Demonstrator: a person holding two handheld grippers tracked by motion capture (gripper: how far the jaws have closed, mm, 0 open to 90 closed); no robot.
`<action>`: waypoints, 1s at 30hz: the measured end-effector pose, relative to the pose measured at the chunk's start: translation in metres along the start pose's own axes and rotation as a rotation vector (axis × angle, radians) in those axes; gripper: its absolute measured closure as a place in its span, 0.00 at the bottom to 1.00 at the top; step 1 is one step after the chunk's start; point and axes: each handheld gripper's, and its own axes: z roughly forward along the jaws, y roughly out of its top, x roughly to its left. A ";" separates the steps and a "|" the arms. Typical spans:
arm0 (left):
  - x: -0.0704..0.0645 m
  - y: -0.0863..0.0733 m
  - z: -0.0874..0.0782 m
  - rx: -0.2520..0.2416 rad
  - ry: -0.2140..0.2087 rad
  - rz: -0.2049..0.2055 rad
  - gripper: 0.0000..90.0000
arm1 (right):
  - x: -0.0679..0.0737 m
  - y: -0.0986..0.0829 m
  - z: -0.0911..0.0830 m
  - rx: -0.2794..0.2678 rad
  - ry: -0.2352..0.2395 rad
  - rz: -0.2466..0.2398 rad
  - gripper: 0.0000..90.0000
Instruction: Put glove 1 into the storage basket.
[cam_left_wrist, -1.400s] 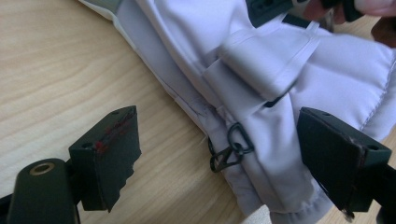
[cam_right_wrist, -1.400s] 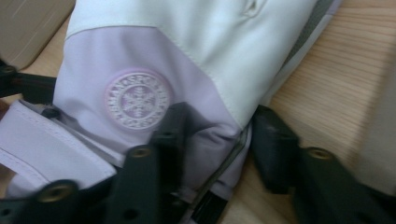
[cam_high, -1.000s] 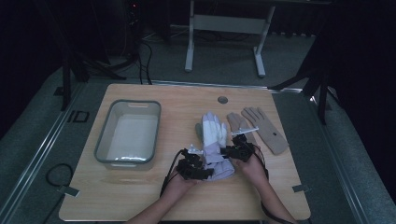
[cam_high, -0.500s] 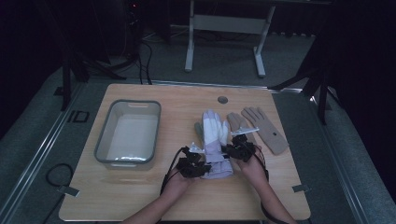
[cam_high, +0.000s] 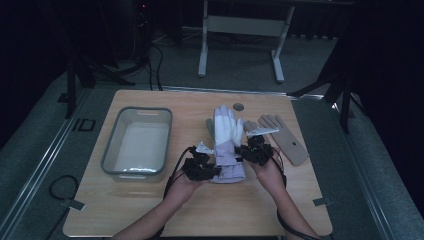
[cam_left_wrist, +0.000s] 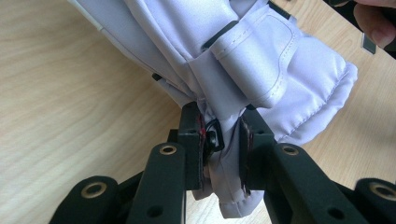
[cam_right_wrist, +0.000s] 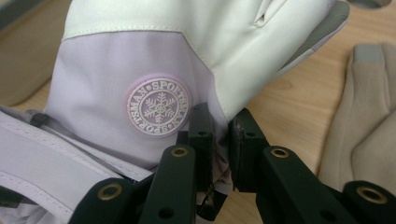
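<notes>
A padded white-and-lilac ski glove (cam_high: 227, 145) lies flat near the middle of a light wooden table (cam_high: 150, 210), between a grey plastic tub (cam_high: 137, 142) on one side and a thin beige knit glove (cam_high: 285, 137) on the other. A person's two hand-held tools grip it from either flank at the wrist end: the left gripper (cam_left_wrist: 222, 144) has its jaws clenched on bunched fabric and a small black buckle at the cuff edge, while the right gripper (cam_right_wrist: 218, 133) pinches the side seam just beside a round snowflake badge. The glove's long axis runs away from the person, fingers pointing toward the far edge of the table and the quilted cuff toward the near edge. Judging by the scene, the grasp is made but the work itself has barely begun: the glove rests on the table, the tub stands empty, and the beige glove lies untouched, well clear of both tools. Lifting and moving the ski glove, likely toward the tub, appears to be what remains.
</notes>
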 end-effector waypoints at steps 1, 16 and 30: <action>0.001 0.001 -0.002 -0.002 0.002 0.002 0.83 | 0.001 0.002 -0.001 -0.005 0.000 -0.007 0.90; 0.020 0.010 -0.042 0.011 0.035 0.035 0.83 | 0.028 0.036 0.002 -0.032 0.012 -0.045 0.90; 0.051 0.006 -0.090 0.022 0.076 0.024 0.83 | 0.070 0.077 0.020 -0.038 0.039 -0.108 0.90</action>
